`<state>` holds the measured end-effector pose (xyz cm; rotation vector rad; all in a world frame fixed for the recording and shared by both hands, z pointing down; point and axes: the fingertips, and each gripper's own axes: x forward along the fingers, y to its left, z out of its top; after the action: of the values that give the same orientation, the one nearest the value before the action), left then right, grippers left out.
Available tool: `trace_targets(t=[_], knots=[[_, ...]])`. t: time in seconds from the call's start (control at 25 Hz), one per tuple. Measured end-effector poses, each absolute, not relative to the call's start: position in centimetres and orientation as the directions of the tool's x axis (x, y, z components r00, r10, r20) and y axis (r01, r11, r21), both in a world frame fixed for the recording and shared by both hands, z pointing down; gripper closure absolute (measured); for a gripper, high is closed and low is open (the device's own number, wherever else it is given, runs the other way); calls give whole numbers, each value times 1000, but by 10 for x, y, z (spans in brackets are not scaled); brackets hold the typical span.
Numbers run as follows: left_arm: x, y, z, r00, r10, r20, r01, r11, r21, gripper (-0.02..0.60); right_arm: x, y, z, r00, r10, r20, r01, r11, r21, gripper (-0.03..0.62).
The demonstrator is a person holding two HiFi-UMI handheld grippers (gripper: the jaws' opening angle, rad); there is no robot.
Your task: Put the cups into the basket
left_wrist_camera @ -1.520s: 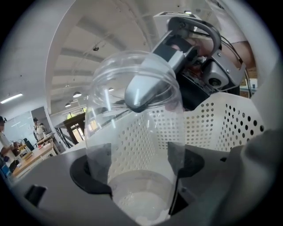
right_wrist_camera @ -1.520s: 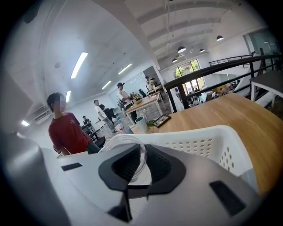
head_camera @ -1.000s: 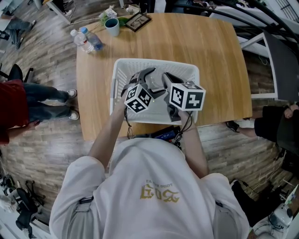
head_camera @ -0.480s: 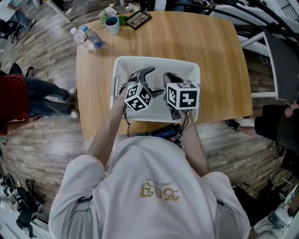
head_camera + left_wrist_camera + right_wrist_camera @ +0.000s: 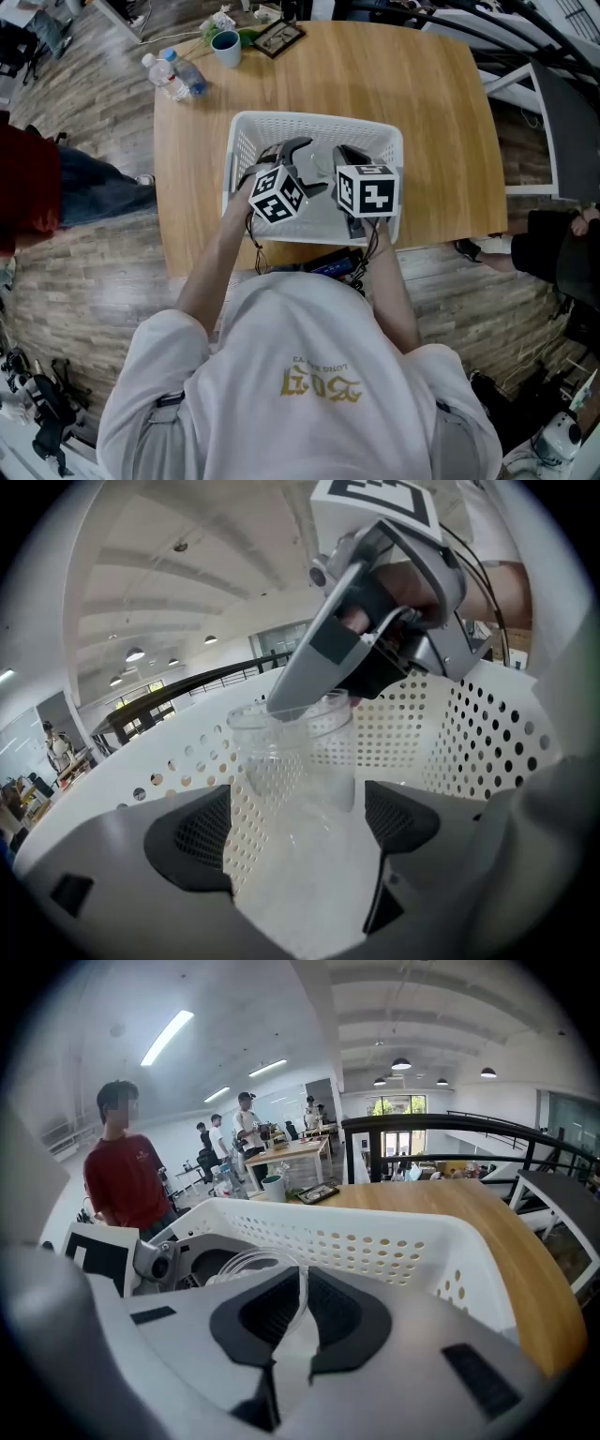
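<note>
Within the basket (image 5: 314, 124) on the table (image 5: 441, 103), the cup (image 5: 291, 752), rim pinched between the fingers of the right gripper (image 5: 302, 1290), is best released upright, clear of the wide-spread, empty fingers (image 5: 192, 834) of the left gripper (image 5: 298, 827) at 9 o'clock.

a large open-plan office or lab hall: long ceiling strip lights (image 5: 167, 1037) at upper left, standing people (image 5: 246, 1124) behind, black mezzanine railing (image 5: 351, 1152) at centre.
</note>
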<state>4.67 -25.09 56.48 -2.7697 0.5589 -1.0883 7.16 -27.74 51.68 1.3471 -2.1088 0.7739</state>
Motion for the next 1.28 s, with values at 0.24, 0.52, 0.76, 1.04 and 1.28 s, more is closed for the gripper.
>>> trace_targets(t=[0.24,0.52,0.76,1.04,1.28], knots=[[47,-250,561,674,-370,639,-298,-928,-224,130,75,-278,517,-353,-633,689,-926,343,-159,557],[45,-246,555,669,-364,648,-293,-930,-221,130,78,-279,512,-312,-645,697,-928,363,-80,557],[45,-244,553,667,-369,648,-298,-928,-222,130,80,-277,514,-293,-648,703,-924,380,-35,557],[43,-246,533,669,-376,641,-304,-926,-226,130,78,-278,513,-304,-647,700,-924,379,-50,556],[42,-245,526,685,-368,629,-326,-927,-187,130,72,-275,515,-349,-629,695,-916,386,-111,550]])
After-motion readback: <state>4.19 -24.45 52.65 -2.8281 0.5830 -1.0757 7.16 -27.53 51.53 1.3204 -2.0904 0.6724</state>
